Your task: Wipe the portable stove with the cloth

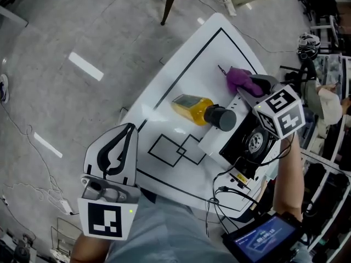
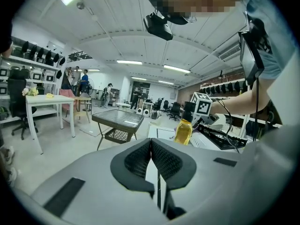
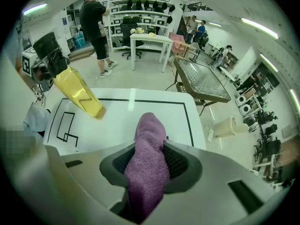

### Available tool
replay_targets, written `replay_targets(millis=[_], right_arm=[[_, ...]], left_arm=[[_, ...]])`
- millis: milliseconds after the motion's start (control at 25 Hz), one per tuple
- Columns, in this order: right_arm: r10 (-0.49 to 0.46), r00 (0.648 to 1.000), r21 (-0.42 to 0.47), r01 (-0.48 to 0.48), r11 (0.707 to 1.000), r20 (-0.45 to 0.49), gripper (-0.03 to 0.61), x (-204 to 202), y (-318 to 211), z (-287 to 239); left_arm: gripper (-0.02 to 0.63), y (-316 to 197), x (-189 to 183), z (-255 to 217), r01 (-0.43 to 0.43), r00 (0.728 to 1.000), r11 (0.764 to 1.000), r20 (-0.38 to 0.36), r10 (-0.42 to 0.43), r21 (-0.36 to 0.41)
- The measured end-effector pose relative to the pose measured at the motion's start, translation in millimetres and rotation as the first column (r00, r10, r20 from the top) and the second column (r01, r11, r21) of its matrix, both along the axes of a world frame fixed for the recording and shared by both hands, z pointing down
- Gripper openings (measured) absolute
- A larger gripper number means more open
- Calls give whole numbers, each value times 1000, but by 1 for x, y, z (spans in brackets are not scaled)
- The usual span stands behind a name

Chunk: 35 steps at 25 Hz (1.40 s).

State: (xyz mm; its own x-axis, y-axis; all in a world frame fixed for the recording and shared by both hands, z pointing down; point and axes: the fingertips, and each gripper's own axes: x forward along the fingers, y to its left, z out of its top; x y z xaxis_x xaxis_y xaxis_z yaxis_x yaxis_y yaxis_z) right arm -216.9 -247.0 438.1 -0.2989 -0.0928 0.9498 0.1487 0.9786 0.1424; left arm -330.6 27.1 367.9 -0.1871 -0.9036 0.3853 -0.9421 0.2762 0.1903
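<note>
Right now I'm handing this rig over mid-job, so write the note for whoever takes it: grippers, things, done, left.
Left gripper: shut, empty, off the table's near corner.
Right gripper: shut on the purple cloth, held over the table beyond the portable stove.
The stove sits at the table's right edge; a yellow bottle stands beside it.
Done: cloth picked up.
Left: bring the cloth onto the stove and wipe it.

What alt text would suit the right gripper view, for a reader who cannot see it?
The right gripper is shut on a purple cloth that sticks out over a white table with black lines. A yellow bottle with a black cap is on it at the left, and a person stands behind.
</note>
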Motion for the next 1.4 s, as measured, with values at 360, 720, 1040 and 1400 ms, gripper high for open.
replay_targets(millis=[360, 720, 1040, 1400], right_arm=[[-85, 995, 32, 87, 996, -59, 146, 7, 15, 3], [-218, 963, 37, 227, 973, -159, 144, 11, 38, -3], [-199, 980, 132, 201, 971, -28, 144, -12, 30, -33], [-238, 969, 175, 246, 953, -65, 144, -14, 18, -38]], left_arm=[[18, 28, 21, -10, 63, 998, 998, 14, -64, 17], [18, 48, 27, -14, 106, 994, 994, 19, -107, 29], [18, 53, 33, -14, 116, 993, 993, 16, -116, 27], [18, 56, 37, -13, 118, 993, 992, 17, -119, 37]])
